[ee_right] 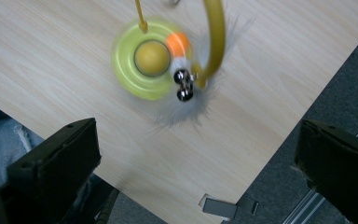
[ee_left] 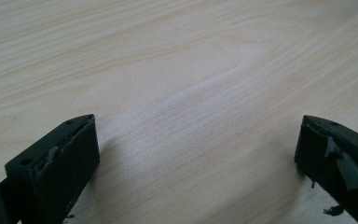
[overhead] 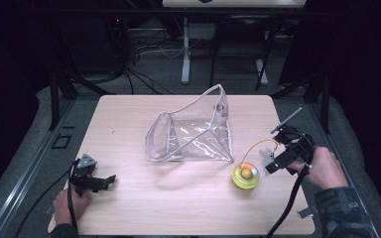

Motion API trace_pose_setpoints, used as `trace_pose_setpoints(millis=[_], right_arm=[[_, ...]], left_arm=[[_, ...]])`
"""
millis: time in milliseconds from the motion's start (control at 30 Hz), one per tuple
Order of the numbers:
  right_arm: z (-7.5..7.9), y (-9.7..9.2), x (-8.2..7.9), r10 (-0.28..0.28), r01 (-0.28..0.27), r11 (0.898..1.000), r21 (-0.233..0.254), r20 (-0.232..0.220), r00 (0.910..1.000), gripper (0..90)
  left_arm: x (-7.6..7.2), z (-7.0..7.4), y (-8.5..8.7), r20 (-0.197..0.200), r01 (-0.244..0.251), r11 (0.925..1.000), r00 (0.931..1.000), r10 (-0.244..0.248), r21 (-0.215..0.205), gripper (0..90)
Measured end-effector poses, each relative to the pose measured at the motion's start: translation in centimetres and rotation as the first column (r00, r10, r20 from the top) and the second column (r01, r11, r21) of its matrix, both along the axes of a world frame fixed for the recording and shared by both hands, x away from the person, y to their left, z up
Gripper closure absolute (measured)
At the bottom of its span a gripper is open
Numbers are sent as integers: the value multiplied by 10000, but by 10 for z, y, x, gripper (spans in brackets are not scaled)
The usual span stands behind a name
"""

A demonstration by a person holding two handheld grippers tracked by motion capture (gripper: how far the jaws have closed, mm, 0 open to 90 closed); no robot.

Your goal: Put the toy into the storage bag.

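Yellow toy [overhead: 245, 174] is seen at bench [overhead: 129, 208] near-right, just left of right tongs [overhead: 278, 161], spread wide, empty. Left tongs [overhead: 101, 181], also wide, are parked far-side left. Clear bag [overhead: 191, 131] lies centre.

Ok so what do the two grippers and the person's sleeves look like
Both are black. The left gripper carries a grey three-cornered plate and trails a black cable. Its blocky fingers have worn, scuffed pads. The right gripper trails a thick black cable. The right sleeve is dark and patterned.
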State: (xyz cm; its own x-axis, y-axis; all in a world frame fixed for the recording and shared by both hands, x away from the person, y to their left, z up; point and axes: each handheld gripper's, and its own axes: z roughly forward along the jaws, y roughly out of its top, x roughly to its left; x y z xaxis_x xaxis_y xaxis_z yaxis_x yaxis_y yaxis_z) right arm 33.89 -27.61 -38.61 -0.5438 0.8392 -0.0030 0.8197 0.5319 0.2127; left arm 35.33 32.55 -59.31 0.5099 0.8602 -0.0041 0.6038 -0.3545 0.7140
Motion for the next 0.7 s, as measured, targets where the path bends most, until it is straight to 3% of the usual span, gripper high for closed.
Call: trace_pose_setpoints(millis=[133,267,333,433,700], right_arm=[[13,8,8,108,-111,9999,93,320,9994,16],[22,12,14,330,-328,9994,-72,215,9992,45],[29,18,18,418,-420,9991,45,357,9985,130],[33,21,21,579,-580,9983,28,258,9980,157],[37,42,38,1062,-1066,9934,-432,-105,9943,332]], left_arm=[[0,0,0,1,-2,10000,10000,2,-1,0],[0,0,0,0,-1,10000,10000,1,0,0],[0,0,0,1,-1,10000,10000,1,0,0],[0,0,0,1,0,10000,10000,0,-2,0],[0,0,0,-7,-8,10000,10000,8,-20,0]])
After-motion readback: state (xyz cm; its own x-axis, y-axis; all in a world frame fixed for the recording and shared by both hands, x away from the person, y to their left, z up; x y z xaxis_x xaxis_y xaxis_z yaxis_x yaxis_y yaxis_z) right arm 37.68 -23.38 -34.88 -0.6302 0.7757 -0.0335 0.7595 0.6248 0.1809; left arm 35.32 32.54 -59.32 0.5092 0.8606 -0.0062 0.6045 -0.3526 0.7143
